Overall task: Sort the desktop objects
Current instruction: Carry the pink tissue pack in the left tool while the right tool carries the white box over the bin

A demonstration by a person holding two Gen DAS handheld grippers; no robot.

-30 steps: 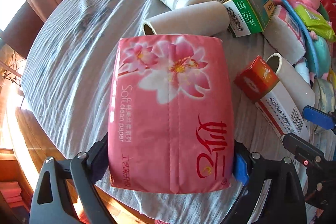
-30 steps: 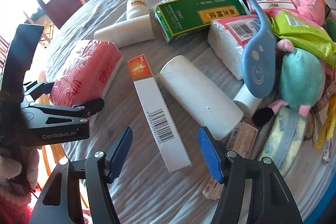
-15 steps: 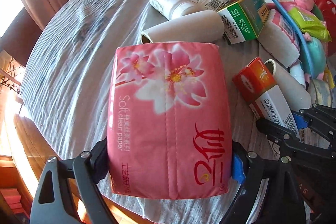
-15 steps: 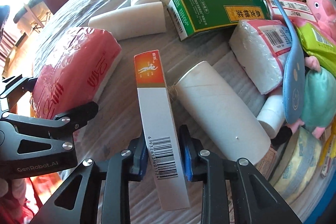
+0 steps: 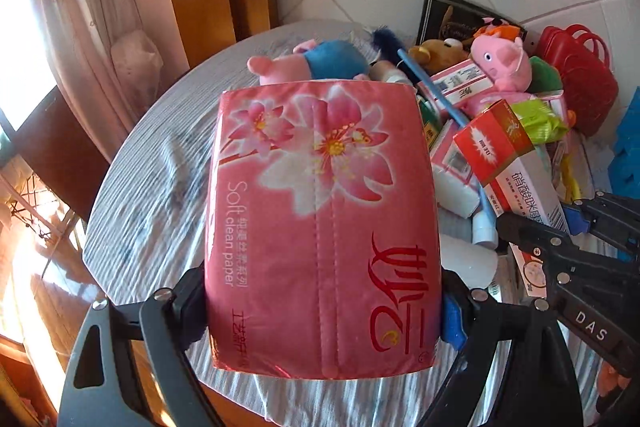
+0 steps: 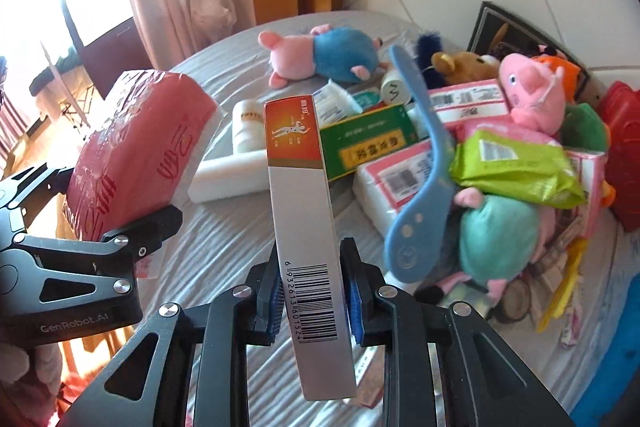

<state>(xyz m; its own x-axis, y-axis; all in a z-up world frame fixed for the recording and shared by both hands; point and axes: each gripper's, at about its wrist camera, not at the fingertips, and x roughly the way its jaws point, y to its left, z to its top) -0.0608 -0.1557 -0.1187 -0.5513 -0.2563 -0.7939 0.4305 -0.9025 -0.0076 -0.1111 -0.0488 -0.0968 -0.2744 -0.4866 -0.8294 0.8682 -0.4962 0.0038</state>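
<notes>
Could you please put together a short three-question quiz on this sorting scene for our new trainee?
1. True or false: the left tongs are shut on the pink tissue pack.
2. What do the right tongs hold? A) blue spoon B) orange-and-white box C) green box
3. Fill in: the blue spoon leans on the ____ of toys and packets.

Key
1. True.
2. B: the orange-and-white box, clamped near its barcode; the green box lies on the table.
3. Pile.
</notes>
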